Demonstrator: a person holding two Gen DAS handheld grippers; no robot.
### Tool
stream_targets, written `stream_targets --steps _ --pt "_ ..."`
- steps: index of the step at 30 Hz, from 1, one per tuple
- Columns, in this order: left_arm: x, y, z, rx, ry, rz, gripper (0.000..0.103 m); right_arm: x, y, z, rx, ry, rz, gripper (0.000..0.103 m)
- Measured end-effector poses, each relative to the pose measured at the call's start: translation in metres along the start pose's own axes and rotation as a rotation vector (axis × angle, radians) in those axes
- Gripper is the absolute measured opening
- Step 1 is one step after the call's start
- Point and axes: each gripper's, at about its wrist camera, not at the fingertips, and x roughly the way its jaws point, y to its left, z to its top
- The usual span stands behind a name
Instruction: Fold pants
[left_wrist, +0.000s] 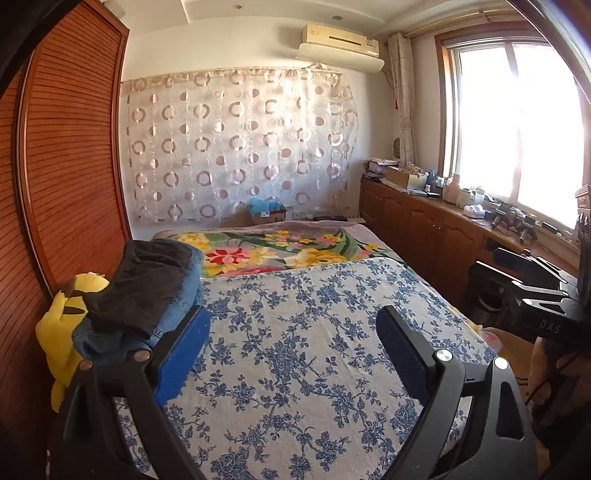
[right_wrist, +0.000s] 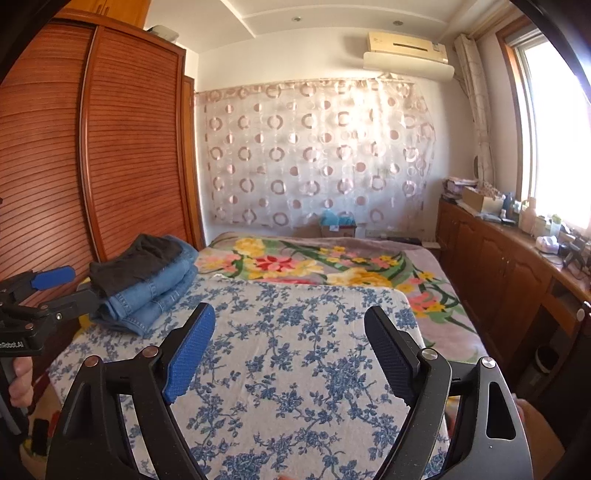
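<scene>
A stack of folded pants lies at the bed's left edge: dark grey pants (right_wrist: 138, 260) on top of folded blue jeans (right_wrist: 155, 295). In the left wrist view the dark pants (left_wrist: 142, 284) and jeans (left_wrist: 181, 299) sit just left of the left finger. My left gripper (left_wrist: 293, 325) is open and empty above the blue-flowered sheet (left_wrist: 295, 350). It also shows in the right wrist view (right_wrist: 62, 288) beside the stack. My right gripper (right_wrist: 290, 325) is open and empty above the sheet (right_wrist: 295, 369); it also shows at the right of the left wrist view (left_wrist: 532, 280).
A yellow plush toy (left_wrist: 62, 332) lies at the bed's left edge under the stack. A flowered blanket (right_wrist: 332, 266) covers the far half of the bed. A slatted wooden wardrobe (right_wrist: 92, 147) stands on the left. A cluttered wooden cabinet (right_wrist: 517, 266) runs along the right under the window.
</scene>
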Motion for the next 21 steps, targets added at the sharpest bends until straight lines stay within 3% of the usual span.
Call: stream_targets --steps 21 --pt "-0.022 0.004 -0.030 -0.013 0.014 0.081 0.092 -0.038 0.001 -0.026 0.045 -0.032 -0.039 0.085"
